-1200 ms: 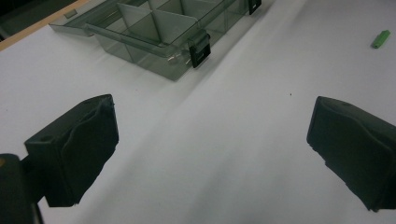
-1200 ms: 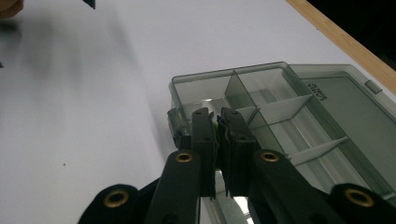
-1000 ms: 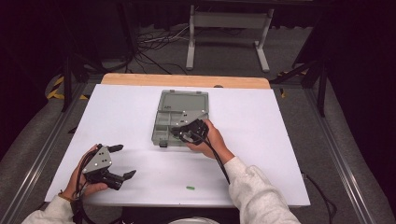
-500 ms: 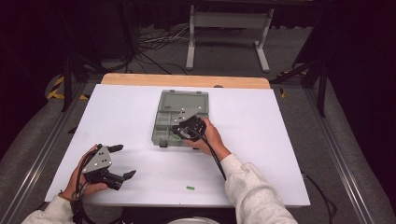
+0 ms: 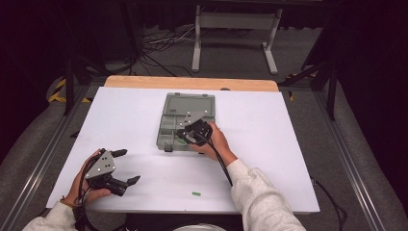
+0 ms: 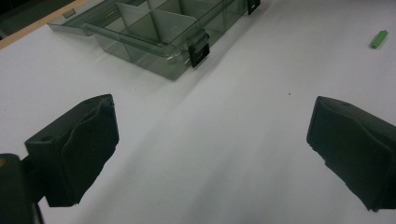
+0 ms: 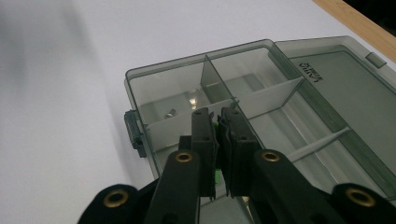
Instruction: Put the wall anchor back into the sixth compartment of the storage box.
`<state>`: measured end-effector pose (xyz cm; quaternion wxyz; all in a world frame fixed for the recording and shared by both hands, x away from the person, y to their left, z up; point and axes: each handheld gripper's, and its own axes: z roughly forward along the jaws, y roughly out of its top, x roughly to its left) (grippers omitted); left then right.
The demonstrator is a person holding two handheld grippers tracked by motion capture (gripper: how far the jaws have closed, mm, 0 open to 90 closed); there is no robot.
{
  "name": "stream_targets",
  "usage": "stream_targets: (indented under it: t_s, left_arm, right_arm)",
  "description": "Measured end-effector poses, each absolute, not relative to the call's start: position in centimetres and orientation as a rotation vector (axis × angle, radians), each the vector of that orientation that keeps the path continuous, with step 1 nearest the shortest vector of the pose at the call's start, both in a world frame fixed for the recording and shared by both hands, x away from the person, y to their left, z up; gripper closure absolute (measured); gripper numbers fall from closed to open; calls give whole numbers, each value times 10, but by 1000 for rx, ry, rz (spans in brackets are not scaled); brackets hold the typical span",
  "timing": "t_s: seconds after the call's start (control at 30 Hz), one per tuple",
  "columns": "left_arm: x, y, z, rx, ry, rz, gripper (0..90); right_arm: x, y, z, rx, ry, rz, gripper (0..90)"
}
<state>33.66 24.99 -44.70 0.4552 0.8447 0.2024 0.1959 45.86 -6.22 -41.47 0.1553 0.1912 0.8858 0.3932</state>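
A small green part [image 7: 216, 175] is held pinched in the right hand-held gripper [image 7: 219, 123] over a compartment of the open grey organiser box [image 5: 169, 126] on the desk [image 5: 269, 120], while the left hand-held gripper [image 5: 126, 166] is kept wide and unloaded near a second green part [image 5: 196, 194].

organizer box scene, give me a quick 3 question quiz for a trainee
1. True or false: the right gripper is shut on a small green piece above the open organizer box.
2. Where does the second green piece lie?
A. in the box lid
B. on the white table top, near the front edge
C. between the left gripper's jaws
3. Fill in: the left gripper has its jaws ____ with nothing between them.

Key: 1 true. 2 B. 3 open.
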Motion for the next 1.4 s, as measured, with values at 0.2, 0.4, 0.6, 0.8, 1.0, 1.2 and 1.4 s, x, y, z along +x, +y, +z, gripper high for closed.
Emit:
stream_targets:
  t_s: [0.2, 0.4, 0.6, 0.8, 1.0, 1.2, 1.4]
  left_arm:
    - [336, 250, -447, 2086, 498, 483, 32]
    - [336, 250, -447, 2088, 497, 482, 32]
    - [336, 249, -447, 2088, 496, 483, 32]
    - [337, 249, -447, 2091, 493, 485, 32]
    - [336, 249, -447, 2092, 494, 481, 32]
    - [336, 248, -448, 2093, 497, 477, 32]
    - [336, 249, -447, 2093, 492, 483, 33]
  right_arm:
    - [457, -64, -414, 558, 2524, 1134, 815]
    - [450, -69, -409, 542, 2500, 1163, 802]
    - [440, -73, -403, 497, 2488, 1164, 783]
    - [431, -77, -400, 464, 2478, 1181, 753]
    - [421, -86, -396, 452, 2454, 1206, 723]
    - [415, -91, -395, 438, 2459, 1208, 691]
    - [406, -98, -392, 431, 2448, 1212, 629]
